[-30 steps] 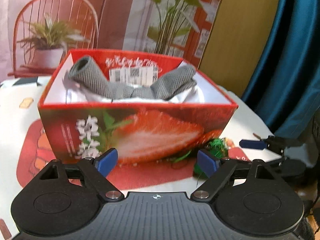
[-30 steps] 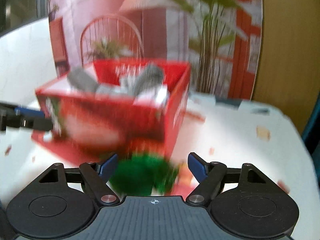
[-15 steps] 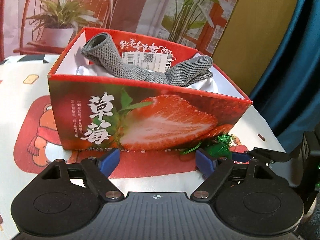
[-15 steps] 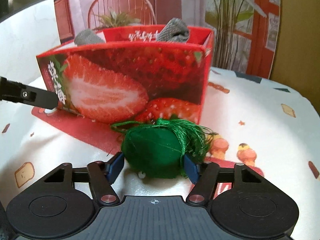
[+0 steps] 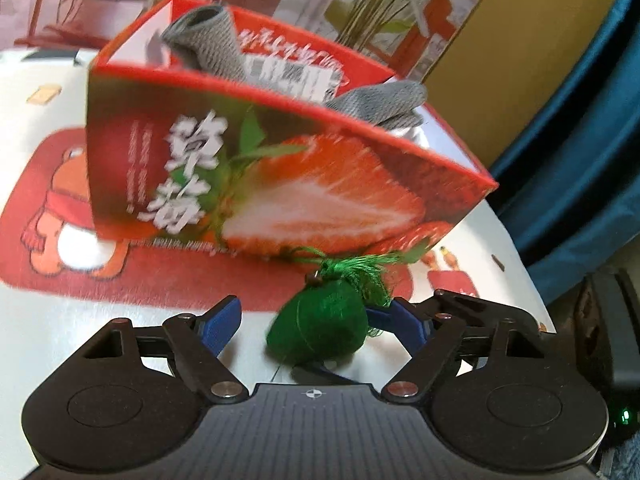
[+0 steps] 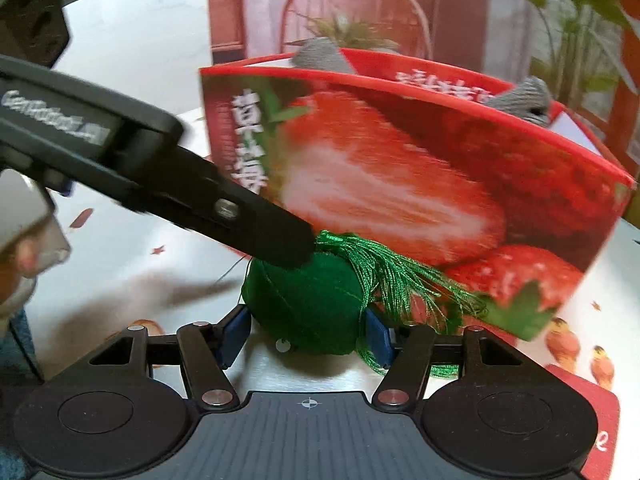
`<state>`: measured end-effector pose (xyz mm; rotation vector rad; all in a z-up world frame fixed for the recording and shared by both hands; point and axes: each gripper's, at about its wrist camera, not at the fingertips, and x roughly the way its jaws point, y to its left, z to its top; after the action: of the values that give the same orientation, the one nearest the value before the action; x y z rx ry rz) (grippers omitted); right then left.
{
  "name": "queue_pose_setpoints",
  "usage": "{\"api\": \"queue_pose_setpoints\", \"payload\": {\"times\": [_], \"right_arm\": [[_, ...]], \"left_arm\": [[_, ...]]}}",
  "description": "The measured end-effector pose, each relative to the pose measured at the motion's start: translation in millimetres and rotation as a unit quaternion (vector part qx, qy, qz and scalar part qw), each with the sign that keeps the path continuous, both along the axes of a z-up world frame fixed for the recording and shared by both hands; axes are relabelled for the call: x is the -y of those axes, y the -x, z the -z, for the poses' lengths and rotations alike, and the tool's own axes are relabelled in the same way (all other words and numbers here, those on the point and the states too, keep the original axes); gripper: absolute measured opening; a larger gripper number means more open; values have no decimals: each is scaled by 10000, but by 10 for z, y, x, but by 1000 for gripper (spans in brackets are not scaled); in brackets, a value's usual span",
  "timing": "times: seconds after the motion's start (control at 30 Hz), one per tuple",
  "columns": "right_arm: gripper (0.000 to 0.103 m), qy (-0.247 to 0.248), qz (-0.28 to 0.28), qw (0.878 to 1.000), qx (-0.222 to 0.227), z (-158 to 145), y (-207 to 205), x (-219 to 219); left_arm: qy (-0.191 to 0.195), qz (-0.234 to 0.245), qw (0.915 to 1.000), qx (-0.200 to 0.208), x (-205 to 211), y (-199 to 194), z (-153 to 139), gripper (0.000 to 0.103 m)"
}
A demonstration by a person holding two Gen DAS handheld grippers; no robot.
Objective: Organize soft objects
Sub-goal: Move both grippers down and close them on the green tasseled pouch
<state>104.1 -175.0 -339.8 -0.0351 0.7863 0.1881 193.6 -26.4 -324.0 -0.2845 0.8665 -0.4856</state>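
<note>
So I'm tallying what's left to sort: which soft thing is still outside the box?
The green pouch, on the table before the box; the grey socks already lie inside.

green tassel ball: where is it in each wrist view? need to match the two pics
Left wrist: green tassel ball sits low centre-right, between the left gripper's open jaws, nearer its right-hand pad.
Right wrist: low centre, between the right gripper's jaws, which have just been closing and now touch its sides.
Shared landmark: the strawberry box, just behind the ball in both.
</note>
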Motion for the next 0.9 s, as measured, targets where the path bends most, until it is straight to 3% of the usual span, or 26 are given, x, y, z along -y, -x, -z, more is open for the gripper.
{"api": "queue_pose_setpoints", "payload": {"times": [0.07,0.27,0.6,0.77,0.8,0.87,0.9], "right_arm": [[50,85,-32,9999,-48,18,13,-65],[50,164,24,9999,-3,-3,32,-118],[66,221,328,9989,265,-99,35,-68],[66,167,233,9992,284,-87,-55,-68],[65,157,216,9993,264,-81,-79,-80],[61,110,207,9995,203,-58,-128,-93],[58,78,219,9996,160,-37,-139,-115]], "left_arm": [[130,-6,9998,-155,-28,-13,78,77],[283,-95,9994,-188,-67,-42,143,73],[619,-310,9974,-177,-126,-176,131,67],[746,-380,9963,-171,-144,-245,139,67],[737,-375,9964,-169,-133,-257,148,65],[745,-305,9966,-185,-107,-269,168,48],[712,-261,9969,-192,-96,-273,174,46]]}}
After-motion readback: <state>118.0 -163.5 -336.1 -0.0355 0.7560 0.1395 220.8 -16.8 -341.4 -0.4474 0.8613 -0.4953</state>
